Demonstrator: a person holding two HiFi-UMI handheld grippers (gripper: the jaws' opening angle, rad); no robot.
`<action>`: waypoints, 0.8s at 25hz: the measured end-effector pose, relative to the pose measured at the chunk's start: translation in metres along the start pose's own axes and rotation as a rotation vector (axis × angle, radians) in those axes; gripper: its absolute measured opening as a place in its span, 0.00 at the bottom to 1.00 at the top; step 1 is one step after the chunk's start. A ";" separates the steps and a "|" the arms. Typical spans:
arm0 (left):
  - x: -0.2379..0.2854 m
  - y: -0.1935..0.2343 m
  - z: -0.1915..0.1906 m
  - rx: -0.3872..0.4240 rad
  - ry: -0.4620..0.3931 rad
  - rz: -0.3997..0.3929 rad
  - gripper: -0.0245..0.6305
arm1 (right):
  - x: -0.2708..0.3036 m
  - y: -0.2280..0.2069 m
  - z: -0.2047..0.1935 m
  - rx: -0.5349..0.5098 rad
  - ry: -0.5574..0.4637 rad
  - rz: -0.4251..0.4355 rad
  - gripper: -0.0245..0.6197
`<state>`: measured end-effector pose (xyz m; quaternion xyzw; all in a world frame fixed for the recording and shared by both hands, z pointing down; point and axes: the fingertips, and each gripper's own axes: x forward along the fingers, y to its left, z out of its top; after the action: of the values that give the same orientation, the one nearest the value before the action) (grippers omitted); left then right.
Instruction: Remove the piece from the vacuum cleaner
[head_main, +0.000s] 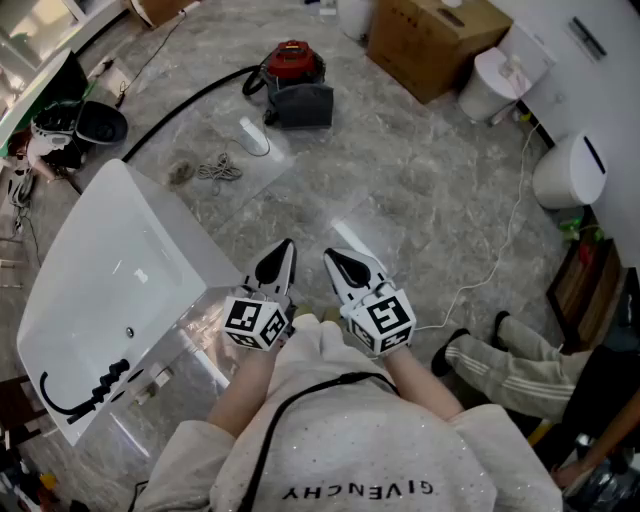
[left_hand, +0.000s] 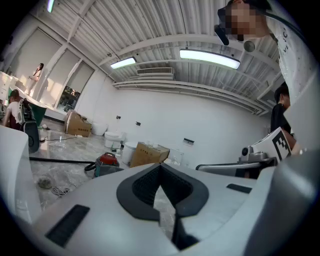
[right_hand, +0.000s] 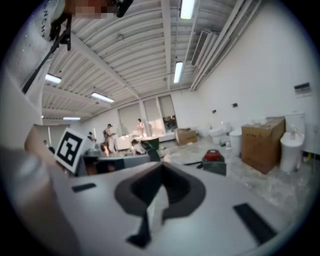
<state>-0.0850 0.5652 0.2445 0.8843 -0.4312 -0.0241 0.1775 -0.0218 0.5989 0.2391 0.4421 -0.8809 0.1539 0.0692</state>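
We're looking down at the left gripper (head_main: 284, 246) and the right gripper (head_main: 336, 256), which are sitting side by side just in front of the person's chest. Both pairs of jaws are pressed together, with nothing between them. That is probably a carrying pose, since there is nothing within reach to grab. The task's thing, a small red-topped, dark grey canister vacuum cleaner (head_main: 293, 82), is standing well away across the grey marbled floor (head_main: 400, 190). A long black hose (head_main: 185, 105) is trailing off from its left side. A white nozzle-like part (head_main: 255, 137) is lying loose on the floor near the vacuum, apart from it, and a tangle of grey cord (head_main: 218, 170) is lying close by. To the person's left a glossy white bathtub (head_main: 90, 290) is taking up the floor, and a brown cardboard box (head_main: 435, 35) is standing beyond the vacuum to the right. Both grippers are pointing roughly level toward the vacuum, which shows up just past the jaw tips in each gripper view, so the person seems to be lining up for an approach. Which piece is meant isn't clear from here; the hose looks the likeliest.
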 end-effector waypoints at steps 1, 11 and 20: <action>0.001 0.000 -0.003 -0.003 0.001 0.004 0.07 | -0.001 0.000 -0.001 -0.003 -0.001 -0.001 0.06; 0.009 -0.004 -0.008 0.067 -0.009 0.028 0.07 | -0.006 -0.025 0.010 -0.048 -0.039 -0.037 0.06; 0.065 0.030 0.019 0.111 -0.062 0.059 0.07 | 0.040 -0.065 0.032 -0.031 -0.069 -0.041 0.06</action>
<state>-0.0706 0.4927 0.2438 0.8785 -0.4631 -0.0225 0.1154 0.0067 0.5210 0.2326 0.4641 -0.8758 0.1235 0.0485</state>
